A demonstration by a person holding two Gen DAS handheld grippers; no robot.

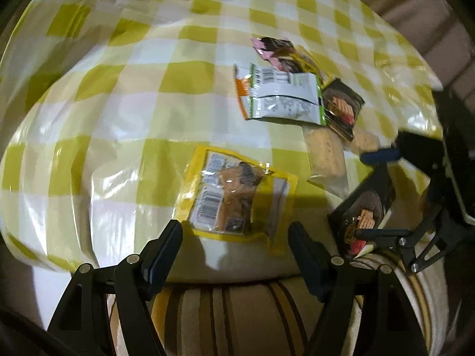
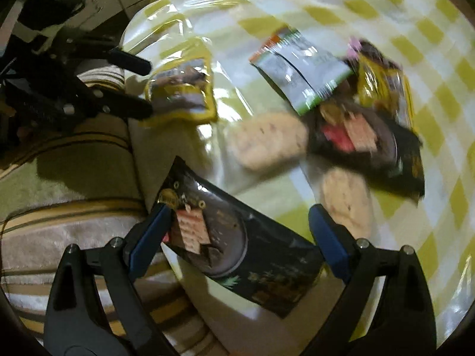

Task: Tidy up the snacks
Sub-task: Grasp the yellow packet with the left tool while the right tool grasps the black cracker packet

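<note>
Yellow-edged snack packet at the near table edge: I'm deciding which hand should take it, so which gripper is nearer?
Left. The left gripper straddles the yellow-edged snack packet, open; the right gripper is off to its side, open around the dark wafer packet.

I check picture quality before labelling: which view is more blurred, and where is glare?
Right wrist view: more blurred, the silver packet and dark packets smeared. Left wrist view: sharper, though the yellow packet carries glare, and the glossy checked tablecloth shines beside it.
</note>
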